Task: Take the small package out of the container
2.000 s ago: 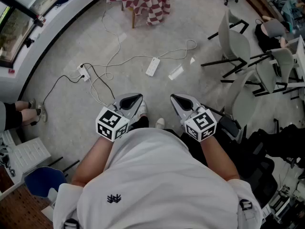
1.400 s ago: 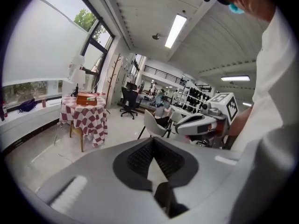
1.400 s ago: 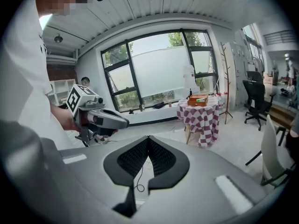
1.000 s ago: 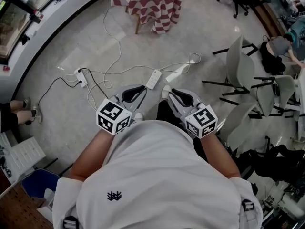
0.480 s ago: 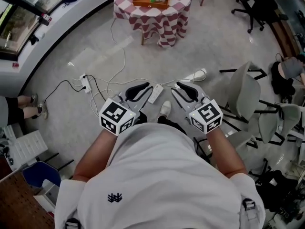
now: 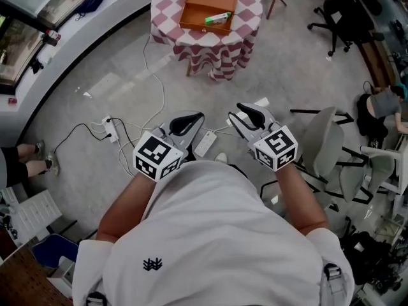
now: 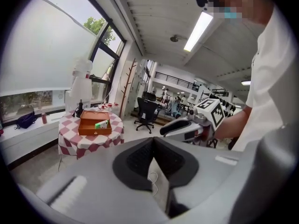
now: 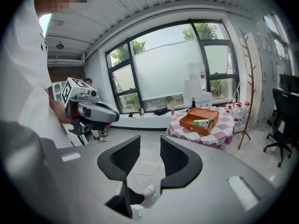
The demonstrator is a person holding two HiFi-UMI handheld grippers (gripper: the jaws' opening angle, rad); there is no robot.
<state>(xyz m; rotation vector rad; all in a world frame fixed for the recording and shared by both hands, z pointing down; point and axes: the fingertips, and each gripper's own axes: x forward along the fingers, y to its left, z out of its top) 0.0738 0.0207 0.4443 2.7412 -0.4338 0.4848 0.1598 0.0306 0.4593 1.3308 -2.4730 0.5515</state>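
An orange-brown box, the container [image 6: 208,6], sits on a round table with a red-and-white checked cloth [image 6: 245,24] across the room. A small green-and-white package [image 6: 217,18] lies inside it at its right side. Both grippers are held in front of the person's body, far from the table. My left gripper [image 6: 195,117] is shut and empty. My right gripper [image 6: 236,112] has its jaws opening, with nothing between them. The right gripper view shows the container [image 8: 199,119] and package [image 8: 202,122] beyond the parted jaws; the left gripper view shows the container [image 7: 95,123] at left.
White power strips [image 6: 205,143] and cables [image 6: 153,69] lie on the floor between the person and the table. Grey chairs [image 6: 322,146] stand at the right, a black office chair [image 6: 335,11] further back. A curved window ledge [image 6: 70,27] runs along the left.
The person has walked forward and the view has lifted: the checked table with the box and package has come into sight at the top. Both grippers stay in front of the body.
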